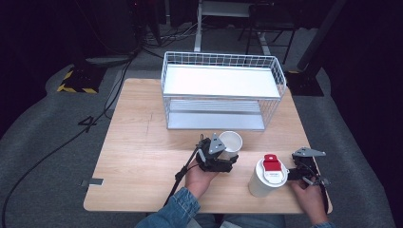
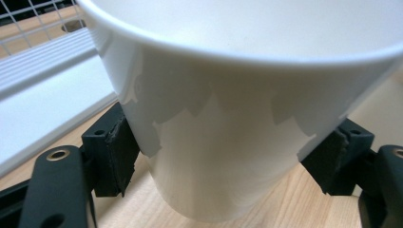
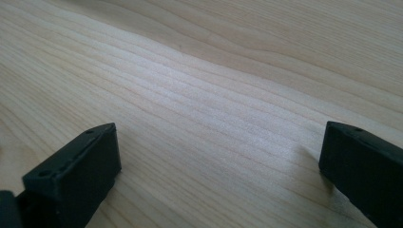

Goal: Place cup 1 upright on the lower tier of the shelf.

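A plain white paper cup with no lid is clamped between the pads of my left gripper, which is shut on its lower wall; the cup hangs a little above the wooden table, in front of the wire rack. A second white cup with a white lid and red tab stands at the table's front right. Just right of it rests my right gripper, its jaws wide apart over bare wood with nothing between them.
A white two-tier wire rack stands at the back middle of the table, both shelves bare. A black cable trails from the left gripper toward the front edge. Dark floor, cables and a yellow-black striped block lie beyond the table.
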A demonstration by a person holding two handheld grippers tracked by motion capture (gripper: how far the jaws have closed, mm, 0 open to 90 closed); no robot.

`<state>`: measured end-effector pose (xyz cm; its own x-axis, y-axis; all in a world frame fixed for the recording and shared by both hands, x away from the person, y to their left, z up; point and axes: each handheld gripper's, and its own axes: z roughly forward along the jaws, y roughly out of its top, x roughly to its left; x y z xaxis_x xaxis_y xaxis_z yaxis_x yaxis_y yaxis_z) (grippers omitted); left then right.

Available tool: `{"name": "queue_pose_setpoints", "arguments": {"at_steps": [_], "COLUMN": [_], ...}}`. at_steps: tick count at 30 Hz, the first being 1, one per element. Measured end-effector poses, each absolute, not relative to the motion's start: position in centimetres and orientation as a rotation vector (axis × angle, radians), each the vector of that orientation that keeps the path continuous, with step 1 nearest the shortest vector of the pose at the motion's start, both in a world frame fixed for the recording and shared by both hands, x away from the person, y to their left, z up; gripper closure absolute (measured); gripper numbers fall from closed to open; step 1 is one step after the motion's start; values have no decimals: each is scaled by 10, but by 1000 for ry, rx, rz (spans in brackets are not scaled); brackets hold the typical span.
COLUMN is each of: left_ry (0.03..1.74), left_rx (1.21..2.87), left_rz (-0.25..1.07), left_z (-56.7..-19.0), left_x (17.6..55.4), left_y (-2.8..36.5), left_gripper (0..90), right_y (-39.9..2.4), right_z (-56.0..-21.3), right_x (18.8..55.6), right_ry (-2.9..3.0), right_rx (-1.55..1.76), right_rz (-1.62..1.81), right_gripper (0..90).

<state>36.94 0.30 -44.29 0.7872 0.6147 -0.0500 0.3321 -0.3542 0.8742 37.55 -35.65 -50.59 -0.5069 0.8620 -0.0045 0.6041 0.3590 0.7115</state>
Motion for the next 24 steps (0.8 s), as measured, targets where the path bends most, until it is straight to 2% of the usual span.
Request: {"name": "queue_pose_setpoints", "arguments": {"at_steps": [12, 18, 24], "left_ry": [737, 777, 803], "left_rx": [1967, 1948, 1944], "left_rz": [373, 344, 378], "left_z": [-420, -418, -420], "left_x": [397, 417, 431], "left_y": [13, 16, 18], "left_gripper": [229, 229, 229], "right_y": [-357, -357, -357], "right_z": [-506, -506, -506], "right_x": [376, 376, 376], "right_ry": [2248, 2248, 2248], "right_rx": [1283, 1283, 1283], "right_rz": [936, 936, 937], "right_gripper": [1, 1, 1]}}
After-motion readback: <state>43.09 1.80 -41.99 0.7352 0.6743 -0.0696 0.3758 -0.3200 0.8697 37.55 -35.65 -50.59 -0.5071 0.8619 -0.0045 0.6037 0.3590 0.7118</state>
